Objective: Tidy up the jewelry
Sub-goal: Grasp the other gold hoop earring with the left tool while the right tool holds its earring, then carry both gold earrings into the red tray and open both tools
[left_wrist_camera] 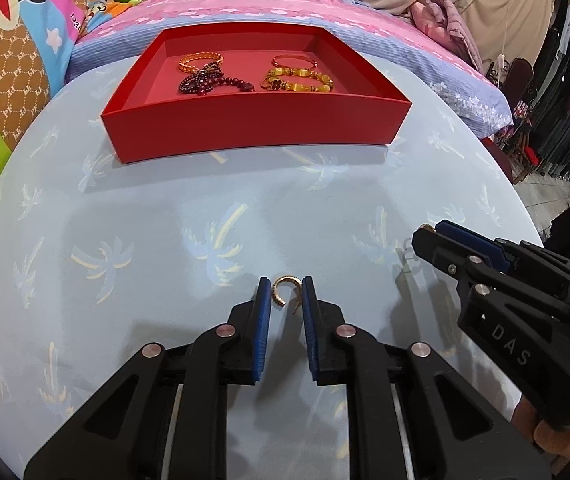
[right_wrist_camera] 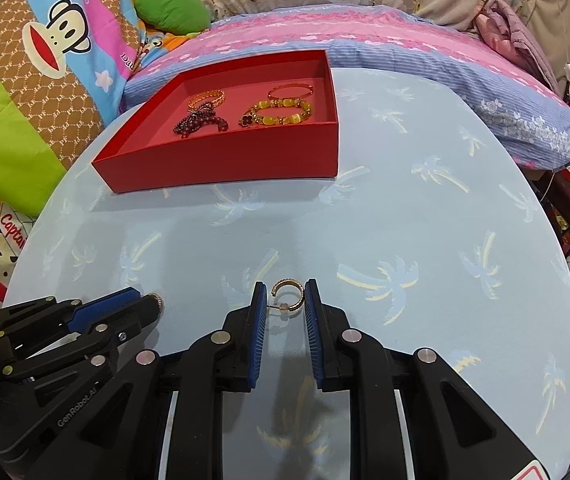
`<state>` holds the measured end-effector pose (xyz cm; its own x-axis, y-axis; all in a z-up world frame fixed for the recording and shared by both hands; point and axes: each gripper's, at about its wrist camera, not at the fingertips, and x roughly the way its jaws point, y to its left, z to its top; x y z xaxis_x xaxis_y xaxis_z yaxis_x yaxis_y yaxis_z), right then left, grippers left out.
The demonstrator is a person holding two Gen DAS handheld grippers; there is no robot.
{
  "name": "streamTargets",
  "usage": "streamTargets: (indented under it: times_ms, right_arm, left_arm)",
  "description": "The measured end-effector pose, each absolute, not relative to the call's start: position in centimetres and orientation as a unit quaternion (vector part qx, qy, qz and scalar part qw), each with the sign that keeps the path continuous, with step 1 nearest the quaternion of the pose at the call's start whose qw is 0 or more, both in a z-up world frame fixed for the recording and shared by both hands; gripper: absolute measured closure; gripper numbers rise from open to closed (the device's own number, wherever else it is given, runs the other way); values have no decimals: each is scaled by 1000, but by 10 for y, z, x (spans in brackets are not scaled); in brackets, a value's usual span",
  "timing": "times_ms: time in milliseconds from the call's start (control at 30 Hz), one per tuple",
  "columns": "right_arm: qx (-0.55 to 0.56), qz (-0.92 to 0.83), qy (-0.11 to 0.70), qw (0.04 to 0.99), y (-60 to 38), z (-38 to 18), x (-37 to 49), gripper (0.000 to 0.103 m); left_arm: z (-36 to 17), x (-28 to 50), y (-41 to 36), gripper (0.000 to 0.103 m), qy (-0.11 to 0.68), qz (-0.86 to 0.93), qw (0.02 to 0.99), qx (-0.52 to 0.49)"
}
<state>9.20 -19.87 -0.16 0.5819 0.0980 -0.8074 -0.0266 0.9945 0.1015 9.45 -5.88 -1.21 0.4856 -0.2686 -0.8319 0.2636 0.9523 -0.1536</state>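
A red tray (left_wrist_camera: pixel 253 130) (right_wrist_camera: pixel 225 160) at the far side of the table holds gold bangles, a dark red bead bracelet (left_wrist_camera: pixel 213 82) and a yellow bead bracelet (left_wrist_camera: pixel 301 82). My left gripper (left_wrist_camera: pixel 286 292) is closed around a small gold hoop earring (left_wrist_camera: pixel 284 293), its blue pads touching both sides, just above the table. My right gripper (right_wrist_camera: pixel 285 294) is likewise closed around a second gold hoop earring (right_wrist_camera: pixel 289 295) with a clear back. Each gripper shows in the other's view: the right one (left_wrist_camera: pixel 437 236), the left one (right_wrist_camera: pixel 141 300).
The round table (left_wrist_camera: pixel 165 220) has a light blue palm-print cloth. Behind it lies a bed with pink and blue bedding (left_wrist_camera: pixel 265 4) and cartoon pillows (right_wrist_camera: pixel 53 48). A clothes rack (left_wrist_camera: pixel 565 100) stands at the right.
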Motion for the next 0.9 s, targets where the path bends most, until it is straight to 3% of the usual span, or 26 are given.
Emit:
streamTargets:
  times_ms: [100,267,700,900]
  right_arm:
    - [41,35,456,888,-200,-2,91,85]
    - [41,36,457,888,-199,-3,89,85]
    - [43,37,457,888,-199,-3,88,85]
    - [42,39,459,887,-198,-4,88,85]
  left_arm:
    - [-12,90,-55,76,481,-151,864,-6]
    - [-12,85,-52,73,476,-150,866,-6]
    - [-17,90,-61,73,475,-147,867,7]
    - [-17,91,-62,82,473,-147,869,15]
